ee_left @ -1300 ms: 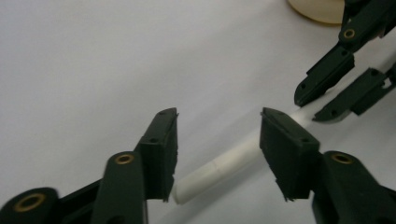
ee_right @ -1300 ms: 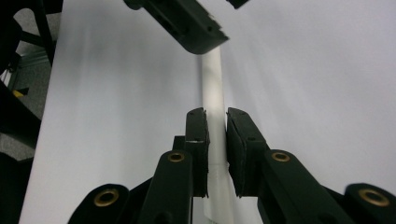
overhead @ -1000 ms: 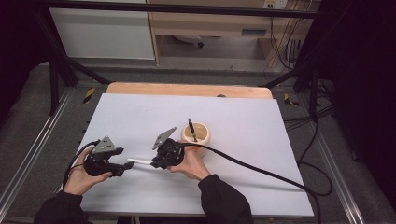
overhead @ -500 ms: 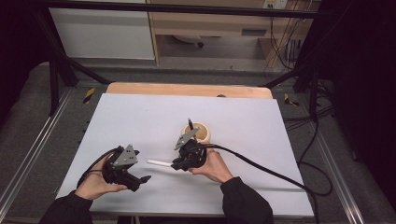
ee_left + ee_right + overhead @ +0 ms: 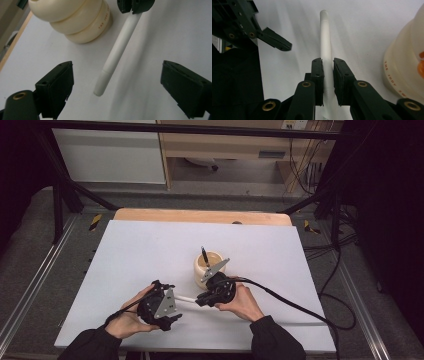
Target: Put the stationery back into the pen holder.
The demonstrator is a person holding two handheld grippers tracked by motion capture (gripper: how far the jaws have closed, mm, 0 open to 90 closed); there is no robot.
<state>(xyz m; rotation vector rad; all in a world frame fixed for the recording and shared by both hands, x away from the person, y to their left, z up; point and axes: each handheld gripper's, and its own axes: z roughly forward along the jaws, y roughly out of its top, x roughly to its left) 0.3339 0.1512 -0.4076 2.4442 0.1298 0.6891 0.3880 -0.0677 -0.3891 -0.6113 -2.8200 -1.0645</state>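
Both my hands have drifted right along the bench point(image 5: 125, 250). My left hand-held gripper point(image 5: 172, 306), jaws just opened wide, has let go of the white pen point(image 5: 186, 298); my right hand-held gripper point(image 5: 201, 301) clamps its other end, near the cream holder point(image 5: 207, 267).

grey floor point(image 5: 30, 265), white cabinet point(image 5: 110, 155) and wooden shelf unit point(image 5: 225, 145) behind the table point(image 5: 150, 240).

Right gripper point(image 5: 201, 300) clamped tight, pointing left, hand point(image 5: 243, 301) behind it. Left gripper point(image 5: 170, 304) jaws wide apart (just been opening, then closing slightly), nothing pressed, hand point(image 5: 127, 320) low-left
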